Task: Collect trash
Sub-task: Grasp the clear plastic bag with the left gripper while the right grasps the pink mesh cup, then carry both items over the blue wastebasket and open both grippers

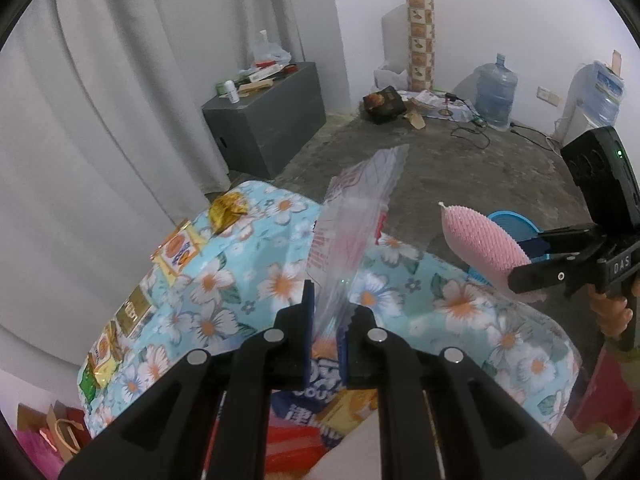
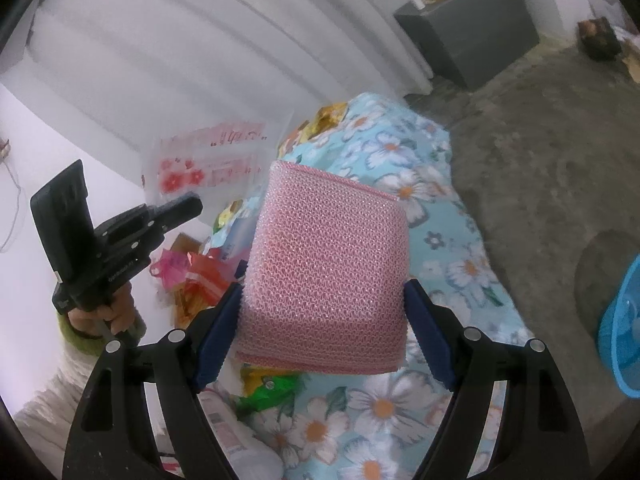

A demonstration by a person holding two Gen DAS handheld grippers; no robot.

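Pinching a clear plastic wrapper (image 1: 352, 232) by one thin edge, the left gripper (image 1: 328, 320) risks dropping it over the floral-clothed table (image 1: 460, 304), while the right gripper (image 2: 322, 300) clamps a pink mesh scrubber (image 2: 326, 268) wide, far from the blue basket (image 2: 620, 328).

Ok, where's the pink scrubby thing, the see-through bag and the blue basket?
pink scrubber (image 2: 326, 272): right wrist view, middle of its mesh face.
clear plastic bag (image 1: 352, 224): left wrist view, its middle.
blue basket (image 2: 620, 328): right wrist view, its rim.
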